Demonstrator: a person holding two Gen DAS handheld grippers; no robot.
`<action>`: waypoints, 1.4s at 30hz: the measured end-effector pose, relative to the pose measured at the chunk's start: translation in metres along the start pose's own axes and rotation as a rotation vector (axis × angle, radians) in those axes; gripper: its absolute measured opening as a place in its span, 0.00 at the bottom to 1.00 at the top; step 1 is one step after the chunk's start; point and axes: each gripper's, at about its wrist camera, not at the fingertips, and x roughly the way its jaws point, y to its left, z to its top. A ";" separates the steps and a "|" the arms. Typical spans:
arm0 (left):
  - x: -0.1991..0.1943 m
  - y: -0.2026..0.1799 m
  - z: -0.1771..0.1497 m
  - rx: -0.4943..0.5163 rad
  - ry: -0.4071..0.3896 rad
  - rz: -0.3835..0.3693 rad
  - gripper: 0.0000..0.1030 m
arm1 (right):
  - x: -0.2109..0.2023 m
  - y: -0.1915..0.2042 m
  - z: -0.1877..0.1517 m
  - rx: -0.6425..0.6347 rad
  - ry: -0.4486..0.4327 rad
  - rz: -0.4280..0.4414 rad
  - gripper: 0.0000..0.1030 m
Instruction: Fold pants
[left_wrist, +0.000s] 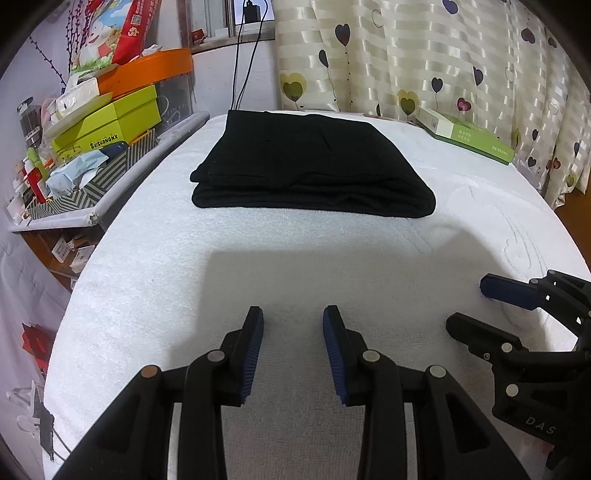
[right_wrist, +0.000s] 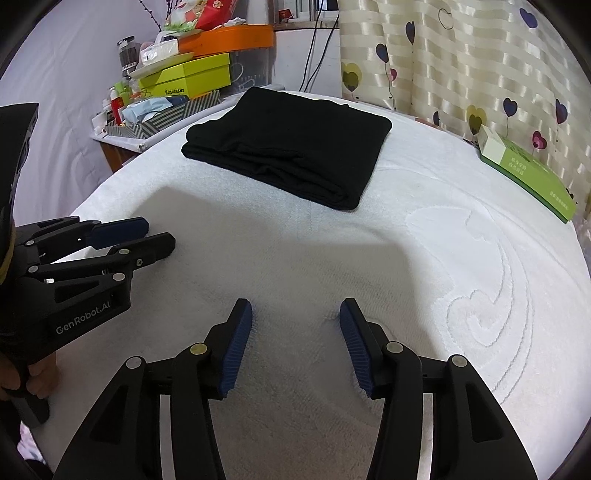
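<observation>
Black pants (left_wrist: 306, 166) lie folded on white towel (left_wrist: 258, 266) (far end). Left gripper (left_wrist: 293, 314) & right gripper (right_wrist: 295, 306) both spread, holding nothing, well apart from pants.

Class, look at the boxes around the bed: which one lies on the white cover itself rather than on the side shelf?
The flat green-and-white box by the heart-print curtain. The lime box and the orange box sit stacked on the cluttered shelf.

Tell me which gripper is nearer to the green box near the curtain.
Right. The right gripper is on the side of the green box, though well short of it. The left gripper is farther, on the far side of the right one.
</observation>
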 end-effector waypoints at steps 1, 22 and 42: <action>0.000 0.000 0.000 0.001 0.000 0.001 0.35 | 0.000 0.000 0.000 0.000 0.000 0.000 0.49; 0.000 -0.001 0.000 0.007 0.000 0.011 0.37 | 0.000 0.000 0.000 0.000 0.000 0.000 0.49; 0.000 -0.001 0.000 0.007 0.000 0.011 0.37 | 0.000 0.001 0.000 -0.001 0.000 -0.001 0.49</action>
